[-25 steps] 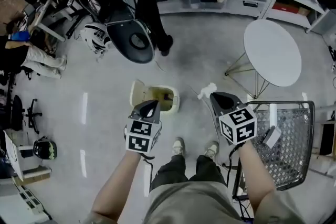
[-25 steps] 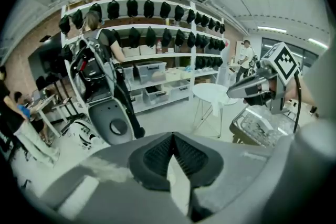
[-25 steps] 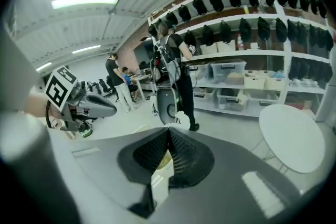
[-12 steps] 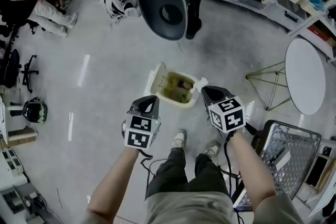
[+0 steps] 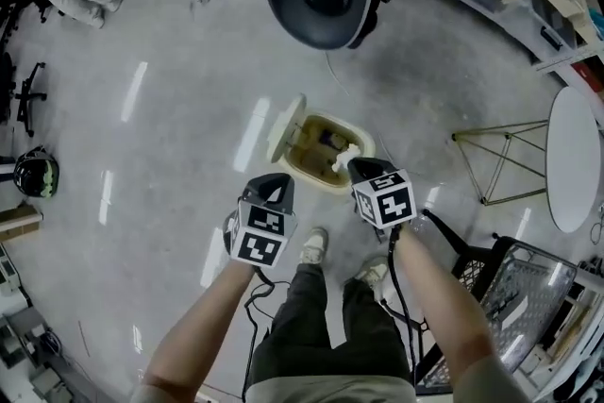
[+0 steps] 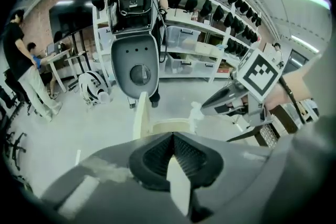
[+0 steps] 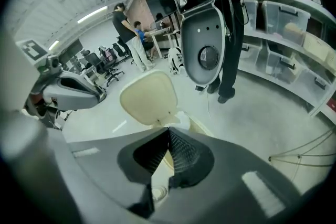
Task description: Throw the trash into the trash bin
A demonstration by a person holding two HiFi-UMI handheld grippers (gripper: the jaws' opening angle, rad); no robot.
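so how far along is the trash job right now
Done: the cream plastic trash bin stands with its lid open. In hand: the right gripper is shut on a crumpled white scrap of trash, held over the bin's near rim. Still to do: release it into the bin. The left gripper is shut, with nothing between its jaws.

White trash now over trash bin, right hand-held gripper lowered, left hand-held gripper lowered too

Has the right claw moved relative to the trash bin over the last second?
Yes. The right claw, shut on white trash, has come from beside the open trash bin to over its right rim.
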